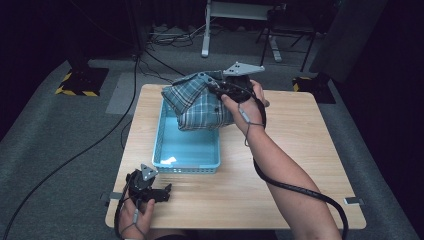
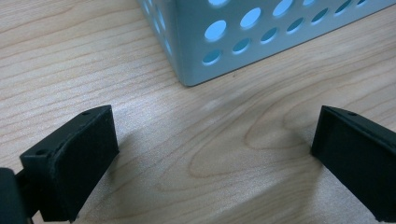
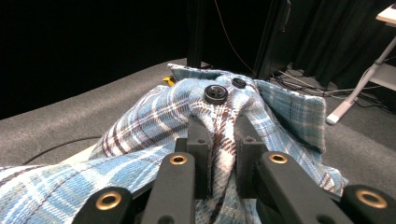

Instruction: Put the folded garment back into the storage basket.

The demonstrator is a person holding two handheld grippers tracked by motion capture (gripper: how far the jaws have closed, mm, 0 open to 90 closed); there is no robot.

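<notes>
A folded blue plaid shirt hangs over the far end of the light blue perforated basket, held up by my right gripper. In the right gripper view the two black jaws pinch a fold of the plaid shirt just below its dark buttons, so my right gripper is shut on the cloth. My left gripper rests on the table near the front left edge, short of the basket's near corner. Its jaws stand wide apart in the left gripper view with bare wood between them.
The wooden table stretches to the right of the basket. A cable trails from the right gripper along the forearm. Grey carpet, floor cables and desk legs lie beyond the table's far edge.
</notes>
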